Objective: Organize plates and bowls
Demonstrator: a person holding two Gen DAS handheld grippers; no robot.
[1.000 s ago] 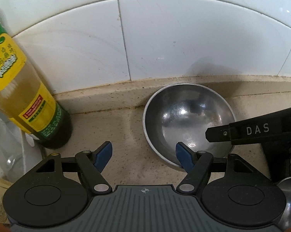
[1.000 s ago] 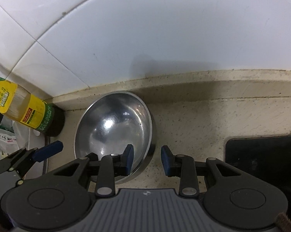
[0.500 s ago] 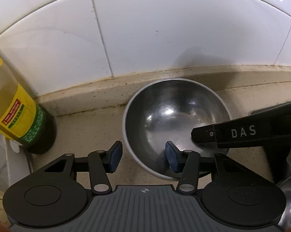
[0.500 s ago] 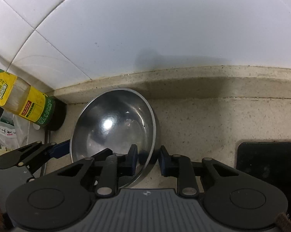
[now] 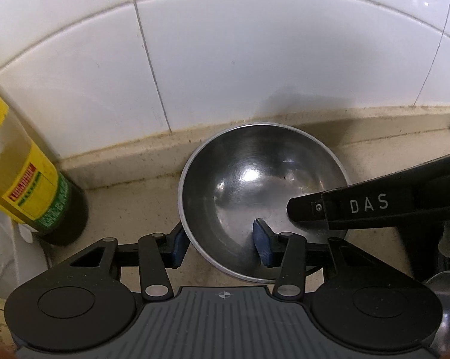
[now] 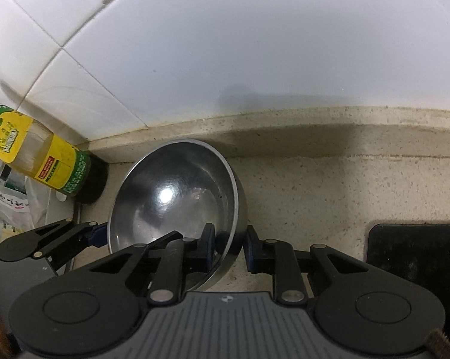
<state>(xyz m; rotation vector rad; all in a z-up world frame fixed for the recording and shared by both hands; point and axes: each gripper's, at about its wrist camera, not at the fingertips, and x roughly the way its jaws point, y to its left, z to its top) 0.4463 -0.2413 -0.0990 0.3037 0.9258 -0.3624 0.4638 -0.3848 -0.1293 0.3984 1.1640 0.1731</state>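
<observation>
A steel bowl (image 5: 254, 173) sits upright on the speckled counter, close to the ledge under the tiled wall. My left gripper (image 5: 220, 243) is shut on its near-left wall, one blue pad outside the rim and the other inside. In the right wrist view the same bowl (image 6: 171, 194) has my right gripper (image 6: 229, 246) shut on its near-right rim, with one pad inside and one outside. The right gripper's black finger (image 5: 359, 206), marked DAS, crosses over the bowl's right side. The left gripper's finger (image 6: 45, 242) shows beside the bowl's left edge.
An oil bottle (image 5: 30, 191) with a yellow and green label stands left of the bowl, also seen as the bottle (image 6: 51, 164). Plastic bags (image 6: 3, 203) lie further left. A black flat object (image 6: 413, 254) lies on the counter at the right. The tiled wall (image 5: 225, 74) is just behind.
The left jaws came together from wide apart onto the bowl's near-left wall as the gripper shifted toward the bowl. The right jaws narrowed onto the right rim.
</observation>
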